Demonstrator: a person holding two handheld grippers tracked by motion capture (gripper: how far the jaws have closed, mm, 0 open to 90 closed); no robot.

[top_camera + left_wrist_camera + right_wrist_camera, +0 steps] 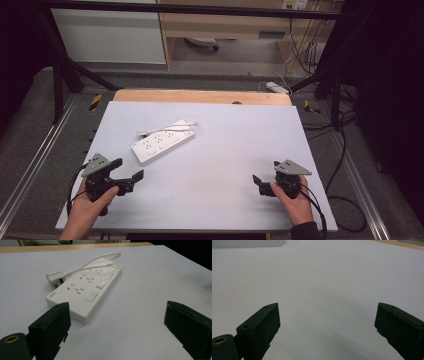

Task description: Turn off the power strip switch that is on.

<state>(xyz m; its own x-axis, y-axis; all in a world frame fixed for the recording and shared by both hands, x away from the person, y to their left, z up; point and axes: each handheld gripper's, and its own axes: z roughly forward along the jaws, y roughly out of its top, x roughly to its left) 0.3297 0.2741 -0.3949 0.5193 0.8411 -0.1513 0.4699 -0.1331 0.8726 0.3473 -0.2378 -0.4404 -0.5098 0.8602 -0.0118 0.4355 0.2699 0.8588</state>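
1. High view: a white power strip lies flat on the pale counter, left of the middle, its long side running on a slant from near left to far right. Its white cord loops along its far side and ends in a plug beside the strip's far edge. The left gripper, held in a hand at the near left corner, has its jaws spread and sits near the strip's near end, not touching it. The right gripper is at the near right, well apart from the strip.
2. Left gripper view: the jaws stand wide apart with nothing between them; the strip lies just beyond the left jaw.
3. Right gripper view: the jaws are spread over bare counter, holding nothing.
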